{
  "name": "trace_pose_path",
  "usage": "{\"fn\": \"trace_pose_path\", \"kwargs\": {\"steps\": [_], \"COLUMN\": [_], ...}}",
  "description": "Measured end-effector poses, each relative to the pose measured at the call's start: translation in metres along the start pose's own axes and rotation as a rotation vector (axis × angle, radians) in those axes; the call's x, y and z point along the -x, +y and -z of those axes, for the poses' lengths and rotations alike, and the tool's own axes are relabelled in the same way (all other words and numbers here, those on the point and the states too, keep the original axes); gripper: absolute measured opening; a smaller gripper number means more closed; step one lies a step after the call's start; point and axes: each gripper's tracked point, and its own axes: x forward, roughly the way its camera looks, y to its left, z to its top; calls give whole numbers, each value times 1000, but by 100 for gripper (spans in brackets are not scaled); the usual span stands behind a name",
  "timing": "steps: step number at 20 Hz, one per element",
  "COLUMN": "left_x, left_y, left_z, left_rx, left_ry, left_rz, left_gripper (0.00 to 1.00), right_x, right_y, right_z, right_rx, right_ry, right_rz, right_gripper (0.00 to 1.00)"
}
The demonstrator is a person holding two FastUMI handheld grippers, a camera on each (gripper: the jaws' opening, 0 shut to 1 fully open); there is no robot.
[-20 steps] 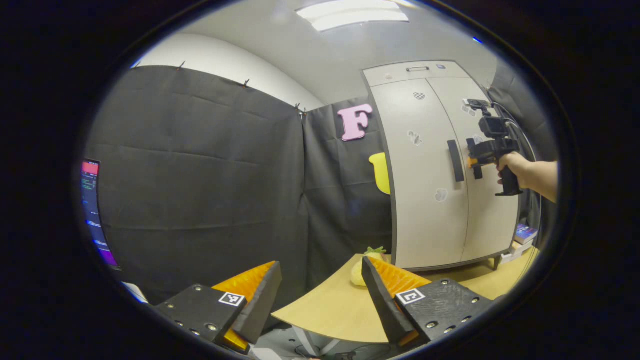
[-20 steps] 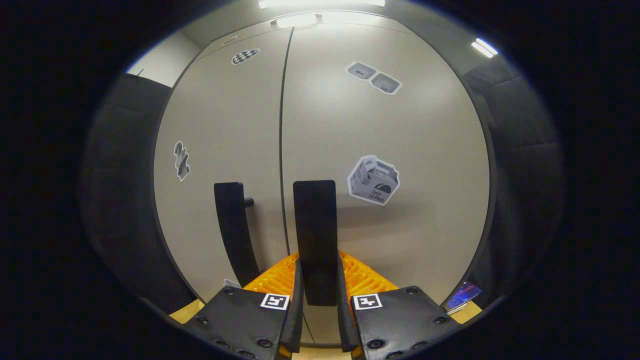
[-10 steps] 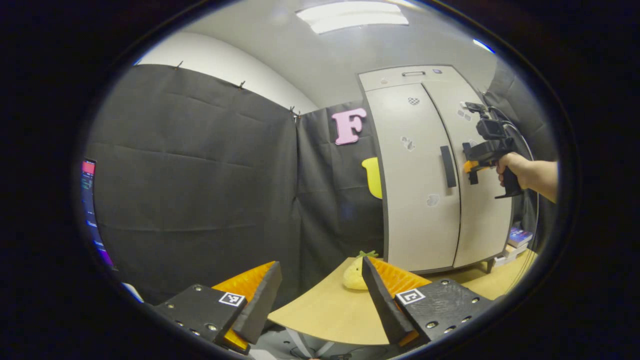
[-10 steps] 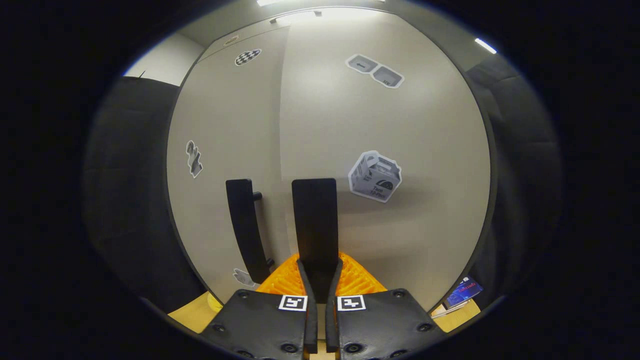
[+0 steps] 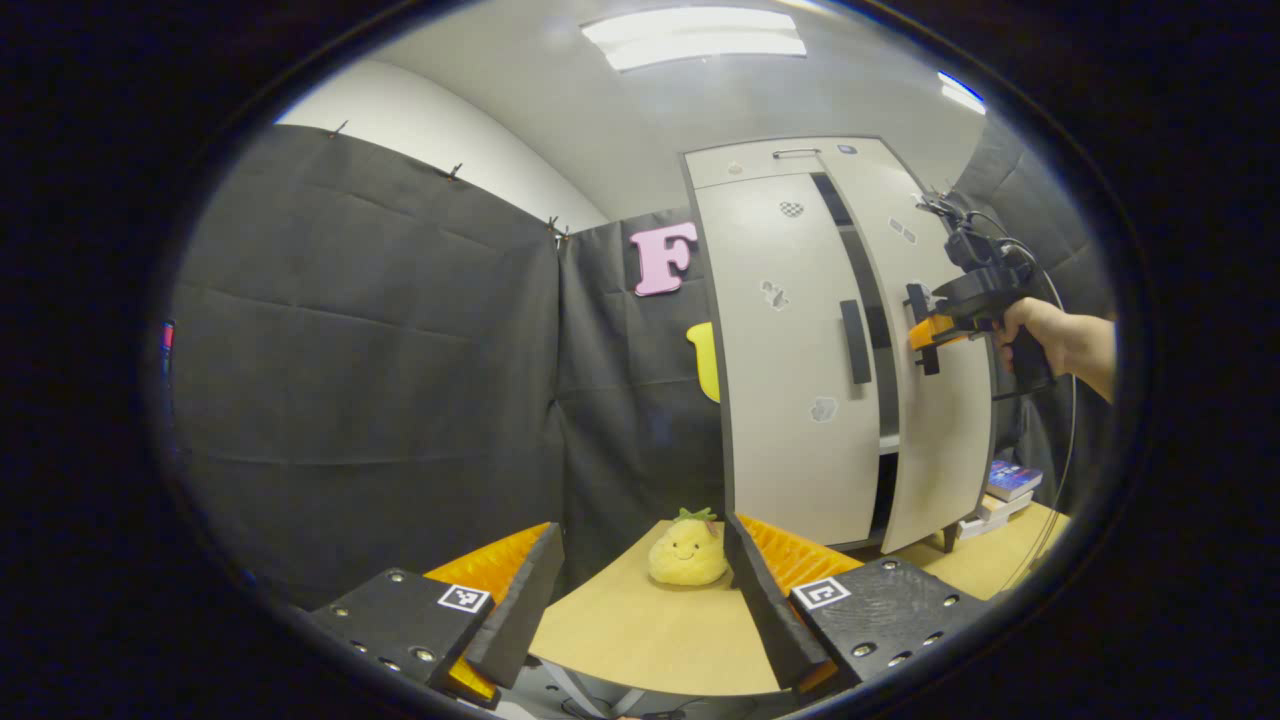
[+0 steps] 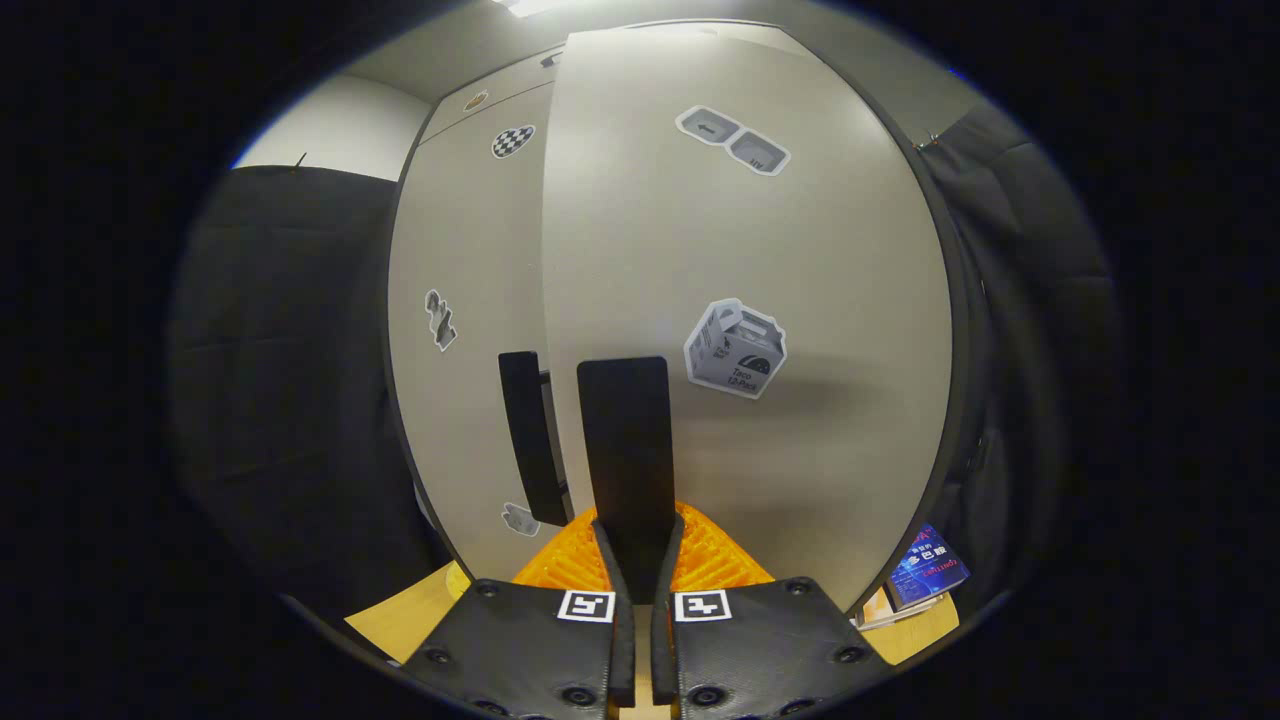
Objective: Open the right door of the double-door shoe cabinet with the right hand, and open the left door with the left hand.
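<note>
Shoe cabinet point(image 5: 800, 340), double-door, stands at the back of the desk point(image 5: 640, 630) against the black cloth wall. Task status, judged: first half under way, second half not begun. Left gripper point(image 5: 640, 590): spread wide, holds nothing, hangs over the near desk edge well apart from the cabinet; a yellow plush toy point(image 5: 686, 550) sits on the desk between its fingers as seen in the left gripper view. Left door point(image 5: 790, 400): flush with the cabinet front, its black handle point(image 5: 855, 342) untouched. Dark gap point(image 5: 872, 330) between the doors, a shelf edge showing inside. Right door point(image 6: 740, 300): swung partly out, not fully open. Right door handle point(image 6: 625, 450): black vertical bar, clamped between both fingers of the right gripper point(image 6: 636, 560), which is closed narrow on it. Books point(image 6: 925, 575) lie at the cabinet's lower right.
</note>
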Motion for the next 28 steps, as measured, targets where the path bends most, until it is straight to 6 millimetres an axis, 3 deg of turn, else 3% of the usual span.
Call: {"fn": "trace_pose_path", "kwargs": {"steps": [14, 19, 28], "left_x": [-9, -15, -17], "left_y": [-52, -68, -100], "left_z": [-1, -1, 2], "left_rx": [-9, -10, 9], "left_ry": [10, 13, 14], "left_rz": [93, 122, 188], "left_gripper": [94, 94, 94], "right_x": [32, 37, 52], "right_y": [-4, -12, -28], "right_z": [8, 7, 7], "right_rx": [-5, 8, -3], "right_ry": [17, 12, 23], "right_rz": [-92, -83, -36], "right_gripper": [8, 5, 8]}}
